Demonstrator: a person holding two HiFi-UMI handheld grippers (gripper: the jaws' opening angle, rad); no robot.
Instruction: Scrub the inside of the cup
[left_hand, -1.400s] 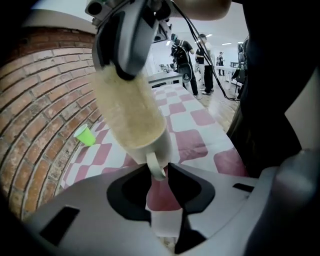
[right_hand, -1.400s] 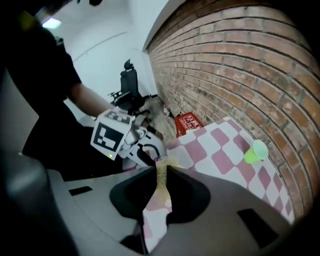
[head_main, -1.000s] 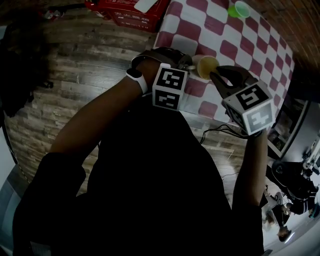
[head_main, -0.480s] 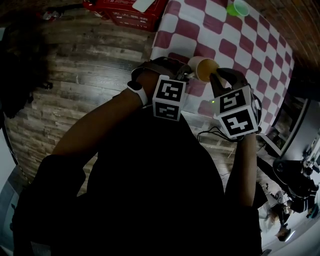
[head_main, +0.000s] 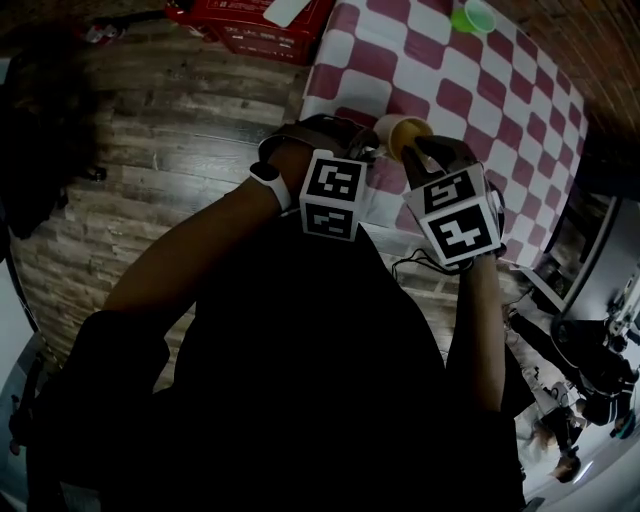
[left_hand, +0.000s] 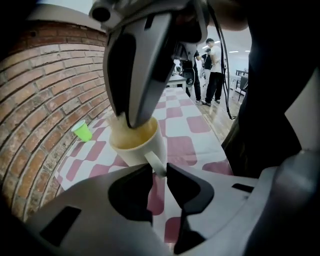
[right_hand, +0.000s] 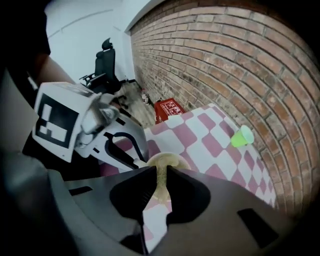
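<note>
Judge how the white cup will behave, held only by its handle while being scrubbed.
The cup looks like rigid ceramic, so it likely won't flex. The left claw pinches only the thin handle, so it may pivot as the right claw presses its yellowish pad inside. Held above the table, it would probably break if dropped.

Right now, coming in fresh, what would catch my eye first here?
The white cup stands out first: the left claw holds it up by its handle, and the right claw pokes a thin yellowish pad into it. Behind, a bright green cup stands alone on the red-and-white checked cloth near the brick wall.
</note>
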